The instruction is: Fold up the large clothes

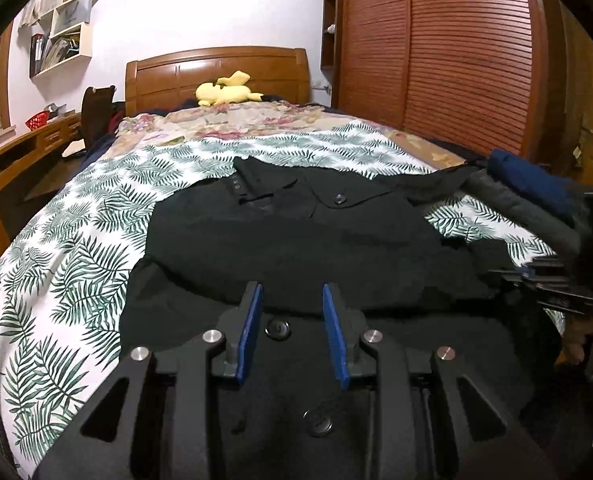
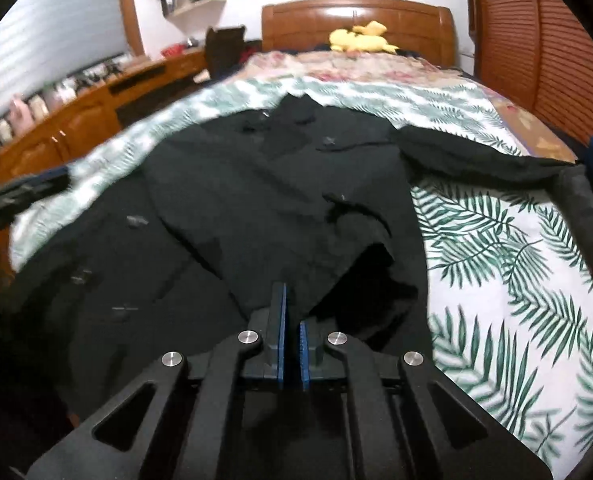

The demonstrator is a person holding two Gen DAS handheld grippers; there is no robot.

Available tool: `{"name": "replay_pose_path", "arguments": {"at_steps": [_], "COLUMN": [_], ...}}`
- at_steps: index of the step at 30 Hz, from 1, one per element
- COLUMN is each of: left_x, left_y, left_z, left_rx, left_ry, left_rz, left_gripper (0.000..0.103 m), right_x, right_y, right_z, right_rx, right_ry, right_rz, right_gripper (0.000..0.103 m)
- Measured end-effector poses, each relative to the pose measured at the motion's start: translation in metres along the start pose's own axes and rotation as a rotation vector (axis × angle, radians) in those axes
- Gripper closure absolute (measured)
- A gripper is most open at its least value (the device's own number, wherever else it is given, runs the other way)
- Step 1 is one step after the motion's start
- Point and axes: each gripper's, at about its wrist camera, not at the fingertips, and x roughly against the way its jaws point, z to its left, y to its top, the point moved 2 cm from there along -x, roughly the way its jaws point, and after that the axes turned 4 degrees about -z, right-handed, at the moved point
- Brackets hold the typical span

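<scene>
A large black buttoned coat of heavy cloth [image 1: 296, 240] lies spread on the bed, on a white bedsheet printed with green fern leaves [image 1: 68, 248], its collar toward the wooden headboard [image 1: 216, 76] and its hem nearest the cameras. The left gripper [image 1: 292, 300] hovers low over the hem, its blue-padded fingers [image 1: 252, 328] spread apart with nothing between them; a coat button shows in the gap. The right gripper [image 2: 292, 312] has its fingers drawn almost together on a raised fold of the black cloth at the coat's right-hand lower edge, and it appears to pinch that cloth, though dark on dark makes the contact hard to confirm. One sleeve [image 2: 476, 156] stretches out toward a stack of folded dark clothes [image 1: 536, 196] at the bed's right edge.

The step in hand looks like the first side fold: the right-hand flap is lifted for carrying across the body. The next move probably calls for the left gripper to close on the hem to anchor it, while the right draws its flap over evenly and the outstretched sleeve gets tucked in
</scene>
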Motion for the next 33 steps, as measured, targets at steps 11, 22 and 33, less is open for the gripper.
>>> {"name": "replay_pose_path", "arguments": {"at_steps": [11, 22, 33], "left_x": [0.017, 0.026, 0.004], "left_y": [0.008, 0.025, 0.043], "left_z": [0.001, -0.003, 0.011], "left_rx": [-0.001, 0.013, 0.077], "left_ry": [0.017, 0.037, 0.056], "left_rz": [-0.053, -0.087, -0.074], "left_gripper": [0.066, 0.064, 0.064], "right_x": [0.043, 0.038, -0.046], "right_y": [-0.012, 0.013, -0.022], "right_z": [0.039, 0.021, -0.02], "right_rx": [0.071, 0.104, 0.035], "right_ry": [-0.118, -0.136, -0.076], "right_rz": [-0.042, -0.105, 0.026], "right_gripper": [0.091, 0.058, 0.053]}}
